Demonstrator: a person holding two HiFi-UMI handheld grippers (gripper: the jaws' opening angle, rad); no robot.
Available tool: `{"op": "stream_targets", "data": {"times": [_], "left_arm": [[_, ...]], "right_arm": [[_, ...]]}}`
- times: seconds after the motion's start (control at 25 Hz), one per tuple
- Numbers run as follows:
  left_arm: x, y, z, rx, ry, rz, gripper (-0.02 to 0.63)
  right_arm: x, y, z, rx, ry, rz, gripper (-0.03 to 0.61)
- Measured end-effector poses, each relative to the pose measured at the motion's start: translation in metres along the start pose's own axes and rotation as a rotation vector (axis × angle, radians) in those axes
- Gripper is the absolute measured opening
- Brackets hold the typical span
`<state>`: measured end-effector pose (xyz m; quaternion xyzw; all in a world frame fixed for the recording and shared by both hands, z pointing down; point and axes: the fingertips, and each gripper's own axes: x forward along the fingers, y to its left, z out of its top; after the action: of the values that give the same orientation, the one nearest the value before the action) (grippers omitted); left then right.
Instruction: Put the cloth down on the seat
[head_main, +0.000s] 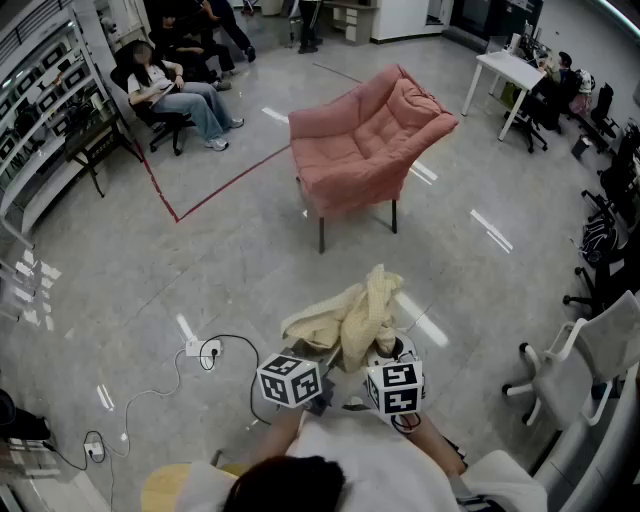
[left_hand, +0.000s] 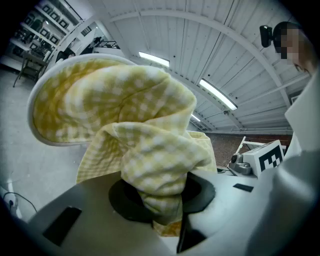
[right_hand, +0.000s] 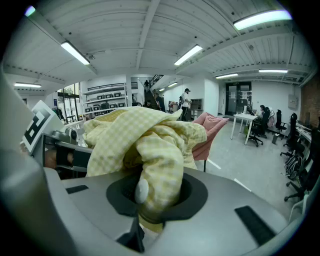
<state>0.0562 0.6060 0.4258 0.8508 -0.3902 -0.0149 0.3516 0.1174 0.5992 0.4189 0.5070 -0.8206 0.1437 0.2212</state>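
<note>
Between the two grippers, well short of the pink chair (head_main: 365, 140), the yellow checked cloth (head_main: 350, 315) is held bunched, its long axis rising from the jaws toward the chair; left gripper (head_main: 322, 365) and right gripper (head_main: 375, 352) are each clenched on a fold.

Person wears a white top (head_main: 372, 462); dark hair (head_main: 296, 486); small black camera (left_hand: 267, 36) mounted on the head. Left hand-held gripper (left_hand: 165, 219): pale grey moulded shell, black oval recess round the jaws, black rectangular slot at 8 o'clock of it. Right hand-held gripper (right_hand: 145, 212): same grey shell, slots at 10 and 4 o'clock. Each carries a white cube with black square markers: left cube (head_main: 290, 380), right cube (head_main: 394, 387).
</note>
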Motion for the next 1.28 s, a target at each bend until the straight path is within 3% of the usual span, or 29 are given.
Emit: {"op": "stream_targets", "data": {"times": [0.56, 0.84, 1.28], "left_arm": [[0.01, 0.057, 0.053, -0.007, 0.004, -0.04, 0.112], [0.008, 0.098, 0.093, 0.043, 0.018, -0.068, 0.112], [-0.001, 0.135, 0.106, 0.028, 0.06, -0.099, 0.112]], "right_arm": [[0.065, 0.014, 0.041, 0.02, -0.007, 0.004, 0.083], [0.106, 0.034, 0.07, 0.041, -0.035, -0.013, 0.083], [0.135, 0.058, 0.075, 0.072, -0.011, -0.038, 0.083]]}}
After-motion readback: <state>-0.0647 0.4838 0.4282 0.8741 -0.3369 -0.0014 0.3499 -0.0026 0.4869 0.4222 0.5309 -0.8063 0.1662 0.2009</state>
